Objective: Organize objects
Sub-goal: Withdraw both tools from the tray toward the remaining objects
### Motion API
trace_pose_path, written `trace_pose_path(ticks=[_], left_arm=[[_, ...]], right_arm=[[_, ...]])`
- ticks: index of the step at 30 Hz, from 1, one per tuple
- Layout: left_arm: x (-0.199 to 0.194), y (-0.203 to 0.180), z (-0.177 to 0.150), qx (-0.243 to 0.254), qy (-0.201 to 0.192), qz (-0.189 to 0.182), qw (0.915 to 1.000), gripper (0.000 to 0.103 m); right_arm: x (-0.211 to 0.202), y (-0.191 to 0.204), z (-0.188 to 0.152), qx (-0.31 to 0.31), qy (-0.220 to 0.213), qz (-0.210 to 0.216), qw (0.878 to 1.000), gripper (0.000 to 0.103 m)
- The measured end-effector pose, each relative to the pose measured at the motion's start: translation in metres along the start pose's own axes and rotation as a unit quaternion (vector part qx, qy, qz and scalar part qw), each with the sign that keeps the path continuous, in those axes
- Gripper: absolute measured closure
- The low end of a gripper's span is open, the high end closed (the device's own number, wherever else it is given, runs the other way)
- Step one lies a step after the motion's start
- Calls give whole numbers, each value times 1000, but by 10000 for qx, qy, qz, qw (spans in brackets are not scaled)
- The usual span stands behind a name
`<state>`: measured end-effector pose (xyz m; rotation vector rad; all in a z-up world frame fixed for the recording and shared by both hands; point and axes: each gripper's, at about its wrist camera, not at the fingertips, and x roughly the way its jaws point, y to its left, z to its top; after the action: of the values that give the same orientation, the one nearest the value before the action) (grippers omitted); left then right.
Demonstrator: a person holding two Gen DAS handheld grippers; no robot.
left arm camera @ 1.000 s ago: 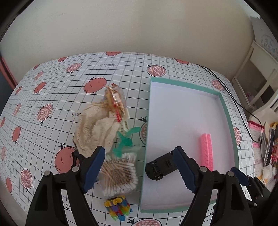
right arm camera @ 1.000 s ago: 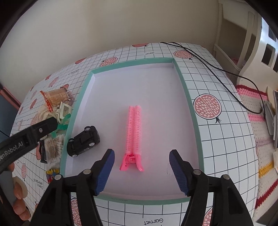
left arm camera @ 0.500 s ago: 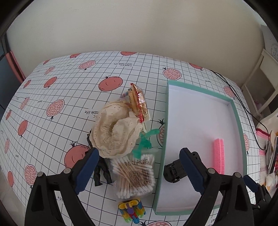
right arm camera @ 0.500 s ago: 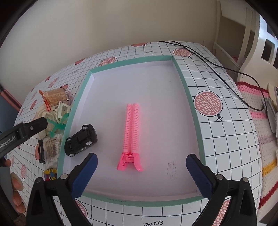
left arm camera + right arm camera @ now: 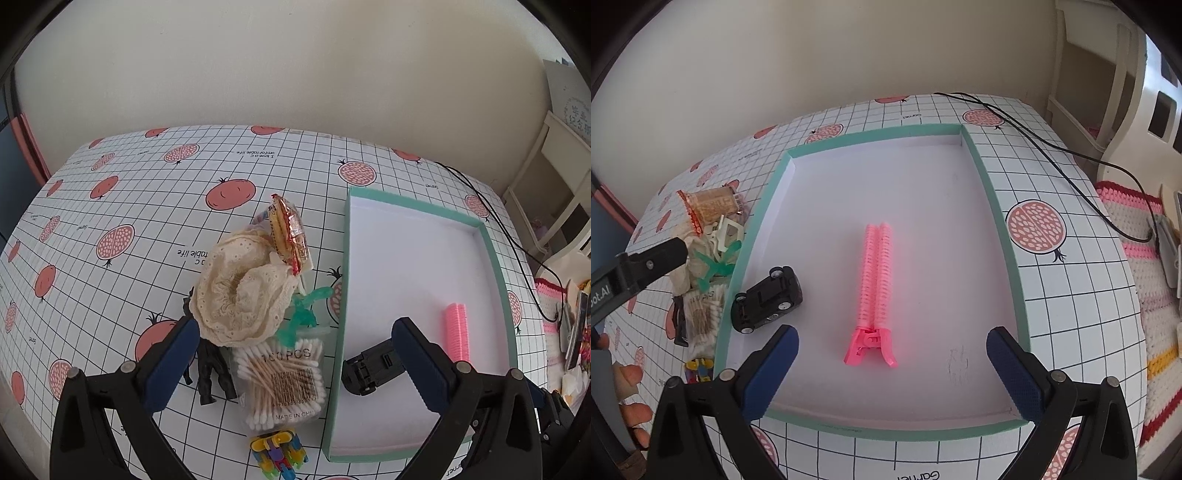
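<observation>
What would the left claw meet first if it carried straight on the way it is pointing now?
Probably the bag of cotton swabs, which lies centred between the open left claw fingers, beside the box; depth is uncertain.

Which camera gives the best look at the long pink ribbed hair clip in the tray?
The right wrist view: the long pink ribbed hair clip lies whole and unobstructed mid-tray, both rollers and the hinged handle visible. The left wrist view shows only part of it, its lower end hidden behind a finger.
</observation>
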<state>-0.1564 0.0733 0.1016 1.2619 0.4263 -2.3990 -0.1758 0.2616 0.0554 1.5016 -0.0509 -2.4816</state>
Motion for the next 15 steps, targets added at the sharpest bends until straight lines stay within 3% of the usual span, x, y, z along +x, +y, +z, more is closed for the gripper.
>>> trace_pose_path(ticks=[15], left_arm=[[-16, 24, 13, -317, -25, -450, 9985, 0]], right_arm=[[-23, 18, 11, -223, -396, 6, 9990, 0]])
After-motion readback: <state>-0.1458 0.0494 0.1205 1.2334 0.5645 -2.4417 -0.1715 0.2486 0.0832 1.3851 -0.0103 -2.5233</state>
